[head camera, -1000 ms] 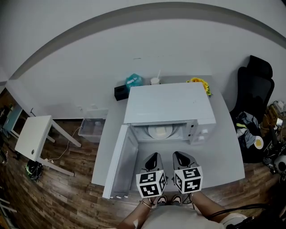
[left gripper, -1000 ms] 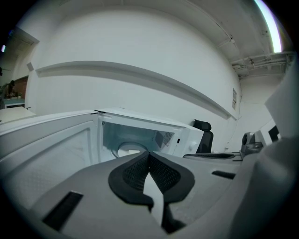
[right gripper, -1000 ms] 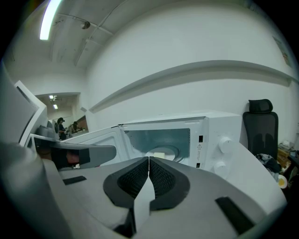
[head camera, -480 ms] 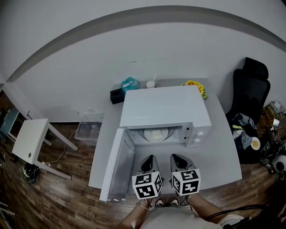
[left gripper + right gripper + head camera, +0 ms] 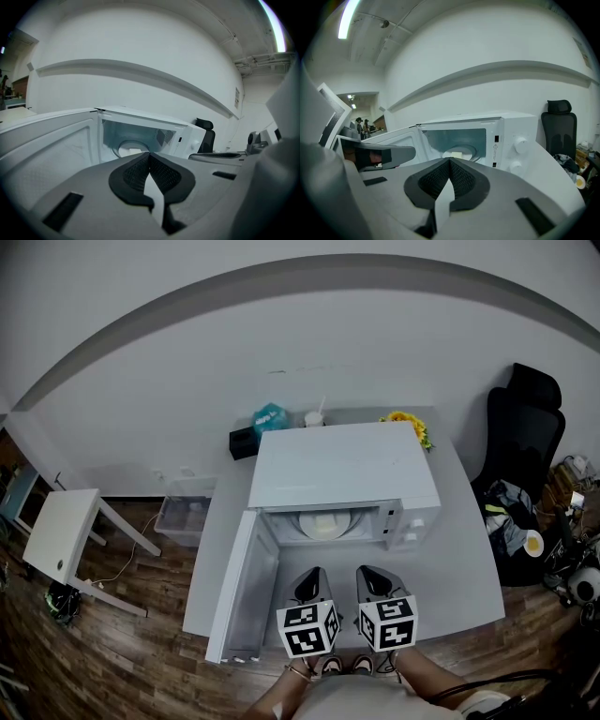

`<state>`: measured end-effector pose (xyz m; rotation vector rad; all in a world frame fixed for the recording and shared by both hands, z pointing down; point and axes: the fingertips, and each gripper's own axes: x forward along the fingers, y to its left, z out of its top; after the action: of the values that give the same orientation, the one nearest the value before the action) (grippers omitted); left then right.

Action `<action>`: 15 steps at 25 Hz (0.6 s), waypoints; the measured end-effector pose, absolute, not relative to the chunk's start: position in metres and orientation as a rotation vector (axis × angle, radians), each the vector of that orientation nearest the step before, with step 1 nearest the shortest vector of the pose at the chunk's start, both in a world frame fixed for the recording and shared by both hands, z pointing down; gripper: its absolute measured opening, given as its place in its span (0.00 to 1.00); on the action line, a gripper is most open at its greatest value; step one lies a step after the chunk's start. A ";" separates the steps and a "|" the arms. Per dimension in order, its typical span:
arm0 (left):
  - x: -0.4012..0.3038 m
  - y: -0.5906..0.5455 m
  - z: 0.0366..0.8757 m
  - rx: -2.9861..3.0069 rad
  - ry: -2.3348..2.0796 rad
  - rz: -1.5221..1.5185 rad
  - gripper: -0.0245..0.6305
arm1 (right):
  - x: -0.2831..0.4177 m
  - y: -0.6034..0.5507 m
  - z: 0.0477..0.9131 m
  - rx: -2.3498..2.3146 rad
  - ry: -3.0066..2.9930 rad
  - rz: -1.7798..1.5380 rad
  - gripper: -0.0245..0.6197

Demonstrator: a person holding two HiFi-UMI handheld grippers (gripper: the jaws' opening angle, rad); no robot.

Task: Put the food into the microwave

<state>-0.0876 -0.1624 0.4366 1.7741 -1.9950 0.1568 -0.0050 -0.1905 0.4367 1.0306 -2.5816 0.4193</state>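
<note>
A white microwave (image 5: 343, 470) stands on the grey table with its door (image 5: 242, 587) swung open to the left. Inside, a pale block of food (image 5: 324, 521) (image 5: 456, 153) (image 5: 134, 151) rests on the white plate (image 5: 324, 526). My left gripper (image 5: 311, 584) and right gripper (image 5: 372, 580) hang side by side in front of the opening, near the table's front edge. Both are shut with nothing between their pads, and both point at the cavity. The microwave's two knobs (image 5: 518, 146) show at its right front.
Behind the microwave sit a black box (image 5: 243, 442), a teal packet (image 5: 269, 416), a white cup (image 5: 314, 417) and yellow flowers (image 5: 407, 420). A black office chair (image 5: 525, 432) stands to the right, a small white table (image 5: 58, 532) and a clear bin (image 5: 183, 512) to the left.
The head view has shifted slightly, so the microwave and table sit a little lower left in the picture. Both grippers keep their places, shut, in front of the open door.
</note>
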 end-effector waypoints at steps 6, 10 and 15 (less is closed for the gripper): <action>-0.088 -0.165 0.437 1.769 -1.997 0.163 0.04 | -0.003 -0.192 0.437 1.031 -2.581 0.418 0.06; -0.089 -0.165 0.439 1.767 -1.997 0.174 0.04 | -0.001 -0.194 0.438 1.037 -2.579 0.426 0.06; -0.089 -0.165 0.439 1.763 -1.996 0.171 0.04 | 0.002 -0.194 0.440 1.044 -2.573 0.425 0.06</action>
<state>-0.0890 -0.1653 0.4394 1.7628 -1.9964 0.1714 0.0016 -0.1938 0.4398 1.0438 -2.5734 0.4251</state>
